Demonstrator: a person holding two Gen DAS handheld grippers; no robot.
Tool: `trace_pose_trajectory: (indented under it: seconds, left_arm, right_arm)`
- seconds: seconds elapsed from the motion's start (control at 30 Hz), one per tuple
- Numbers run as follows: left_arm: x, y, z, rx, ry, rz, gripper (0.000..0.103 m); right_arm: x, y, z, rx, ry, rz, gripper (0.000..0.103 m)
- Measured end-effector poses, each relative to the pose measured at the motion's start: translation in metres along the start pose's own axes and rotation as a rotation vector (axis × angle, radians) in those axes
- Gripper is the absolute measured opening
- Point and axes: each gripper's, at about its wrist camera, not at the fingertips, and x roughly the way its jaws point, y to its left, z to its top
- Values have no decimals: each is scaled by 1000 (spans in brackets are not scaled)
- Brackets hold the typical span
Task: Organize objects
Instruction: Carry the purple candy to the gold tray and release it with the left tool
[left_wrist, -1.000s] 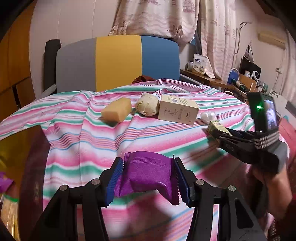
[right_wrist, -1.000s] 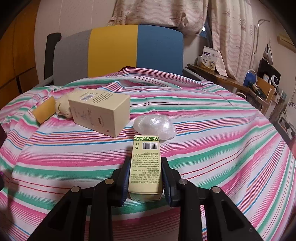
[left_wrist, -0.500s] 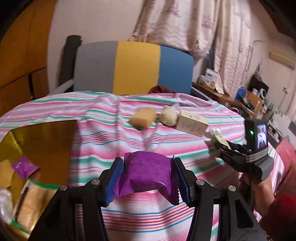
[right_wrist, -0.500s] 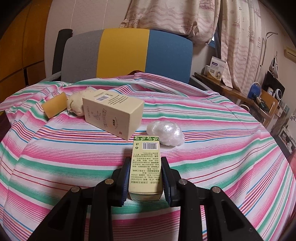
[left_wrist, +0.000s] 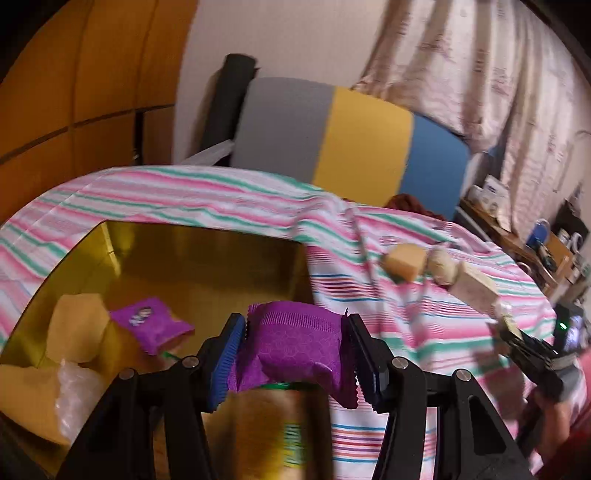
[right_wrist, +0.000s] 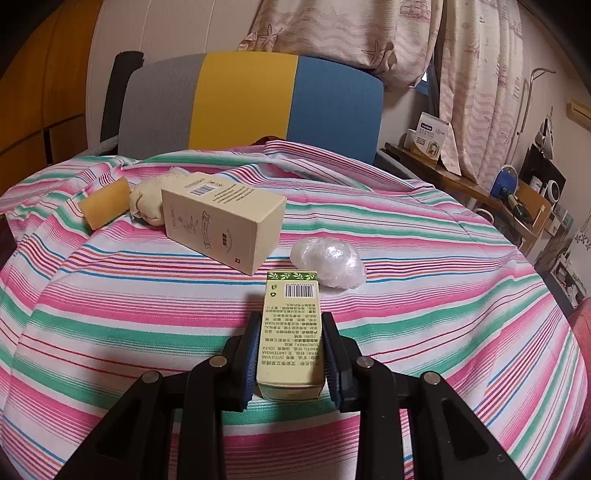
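Note:
My left gripper (left_wrist: 293, 360) is shut on a purple packet (left_wrist: 295, 343) and holds it over the near right part of a gold box (left_wrist: 207, 258). The box holds another purple packet (left_wrist: 149, 323), yellow blocks (left_wrist: 74, 325), a clear wrapped lump (left_wrist: 79, 395) and a brown packet (left_wrist: 273, 432). My right gripper (right_wrist: 290, 356) is shut on a small green-topped carton (right_wrist: 291, 332) just above the striped cloth (right_wrist: 110, 295); it also shows at the right of the left wrist view (left_wrist: 517, 336).
On the cloth lie a large cream carton (right_wrist: 221, 221), a yellow sponge block (right_wrist: 105, 206), a beige lump (right_wrist: 147, 203) and a clear wrapped ball (right_wrist: 328, 262). A grey, yellow and blue chair back (right_wrist: 243, 103) stands behind. Cluttered shelves (right_wrist: 517, 192) are at the right.
My left gripper has swung left with the purple packet, from over the cloth to over the gold box. My right gripper has risen slightly with the small carton.

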Motion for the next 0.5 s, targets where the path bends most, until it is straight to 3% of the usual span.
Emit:
trace_pose_trajectory:
  seconds: [0.1,0.27,0.5]
  left_arm:
    - [13,15,3,-19,53,45,57]
    - [25,34,0,-103,120,37,57]
    - [15,38,0,-113,88,56,69]
  right_arm:
    - [1,4,0,-21,5,-8,30]
    - [0,11,-1,-52,5,-14,30]
    - [-1,15,-2,-75,11,-23,30]
